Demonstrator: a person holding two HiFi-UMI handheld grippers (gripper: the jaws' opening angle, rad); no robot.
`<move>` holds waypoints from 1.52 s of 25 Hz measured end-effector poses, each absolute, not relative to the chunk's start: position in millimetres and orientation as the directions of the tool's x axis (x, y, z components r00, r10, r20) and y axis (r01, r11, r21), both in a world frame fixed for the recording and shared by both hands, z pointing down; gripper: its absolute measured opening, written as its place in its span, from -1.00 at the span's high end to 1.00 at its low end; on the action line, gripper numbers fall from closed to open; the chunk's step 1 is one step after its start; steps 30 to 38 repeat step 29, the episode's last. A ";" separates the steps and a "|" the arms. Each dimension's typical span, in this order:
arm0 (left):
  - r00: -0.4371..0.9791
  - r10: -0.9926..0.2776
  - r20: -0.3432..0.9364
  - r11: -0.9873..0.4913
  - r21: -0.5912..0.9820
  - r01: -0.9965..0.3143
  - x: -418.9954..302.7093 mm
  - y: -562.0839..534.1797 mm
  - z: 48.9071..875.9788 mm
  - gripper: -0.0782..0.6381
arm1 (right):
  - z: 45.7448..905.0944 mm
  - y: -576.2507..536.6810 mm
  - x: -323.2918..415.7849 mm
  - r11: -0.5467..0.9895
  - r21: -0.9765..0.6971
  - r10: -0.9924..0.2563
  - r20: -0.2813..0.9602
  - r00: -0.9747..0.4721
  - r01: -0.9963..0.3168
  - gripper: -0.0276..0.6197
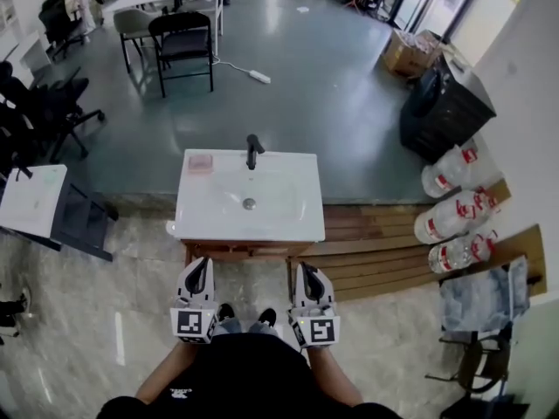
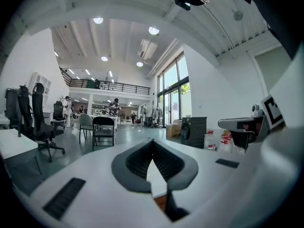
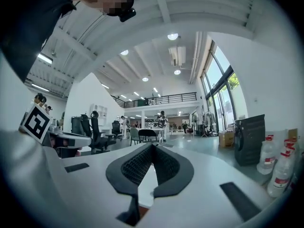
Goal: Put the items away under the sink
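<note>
The left gripper (image 1: pixel 198 267) and right gripper (image 1: pixel 308 271) hover by the sink's (image 1: pixel 188 221) near edge. Both are closed, empty.

White rectangular sink (image 1: pixel 196 216) on wooden cabinet (image 1: pixel 240 250), black faucet (image 1: pixel 252 150) at its far rim

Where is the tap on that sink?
In the head view, the black tap stands at the middle of the white sink's far edge, just right of a small pink item on the rim.
</note>
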State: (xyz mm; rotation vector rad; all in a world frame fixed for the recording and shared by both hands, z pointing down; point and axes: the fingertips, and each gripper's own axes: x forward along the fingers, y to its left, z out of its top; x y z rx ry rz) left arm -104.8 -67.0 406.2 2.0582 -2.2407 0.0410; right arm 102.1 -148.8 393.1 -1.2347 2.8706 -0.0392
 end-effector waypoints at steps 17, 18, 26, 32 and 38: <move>-0.070 -0.996 0.047 0.071 0.007 -0.997 -116.3 -54.8 369.8 0.76 | 367.9 -148.1 128.3 0.645 -0.023 -0.763 -0.072 -0.642 -0.764 0.88; -0.068 -0.996 0.051 0.069 0.003 -0.998 -116.9 -53.8 372.3 0.76 | 366.6 -147.5 127.5 0.644 -0.027 -0.764 -0.074 -0.641 -0.764 0.88; -0.070 -0.995 0.066 0.072 0.019 -0.997 -113.6 -49.7 382.7 0.76 | 367.4 -144.7 129.7 0.644 -0.036 -0.765 -0.066 -0.641 -0.765 0.88; -0.073 -0.994 0.083 0.073 0.002 -0.997 -113.8 -49.4 383.1 0.76 | 364.1 -145.0 128.9 0.646 -0.040 -0.763 -0.080 -0.642 -0.762 0.88; -0.073 -0.994 0.083 0.073 0.002 -0.997 -113.8 -49.4 383.1 0.76 | 364.1 -145.0 128.9 0.646 -0.040 -0.763 -0.080 -0.642 -0.762 0.88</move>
